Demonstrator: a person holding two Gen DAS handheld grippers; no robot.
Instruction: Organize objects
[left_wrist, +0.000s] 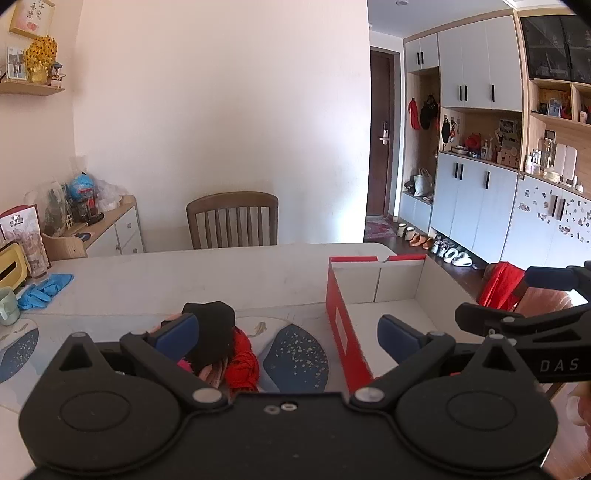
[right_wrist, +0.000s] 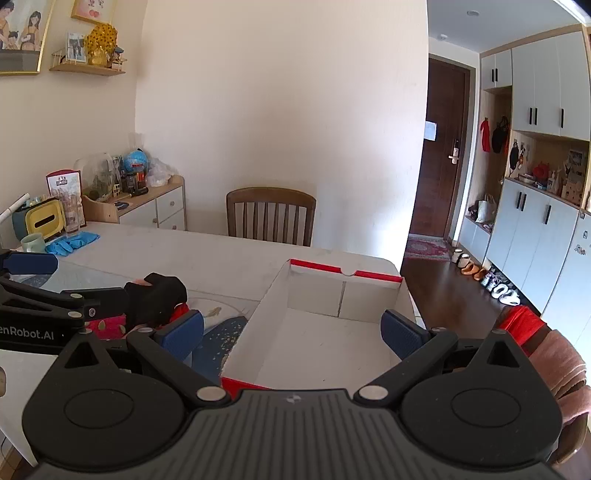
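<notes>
**A:** so what are the grippers doing? Left gripper (left_wrist: 288, 334) looks spread wide with nothing in it.

**B:** yep, right gripper (right_wrist: 293, 332) too, jaws wide apart, nothing between them. It hovers over the red-and-white box (right_wrist: 314, 332).

**A:** and the clothes pile (left_wrist: 221, 343), black on top of red and pink, lies on the table (left_wrist: 147, 273) just left of the box, in front of the left one.

table (left_wrist: 184, 269): white | on it: open red box (left_wrist: 343, 325), clothes heap (left_wrist: 221, 343), blue gloves (left_wrist: 44, 290), mug (left_wrist: 7, 304)
</notes>
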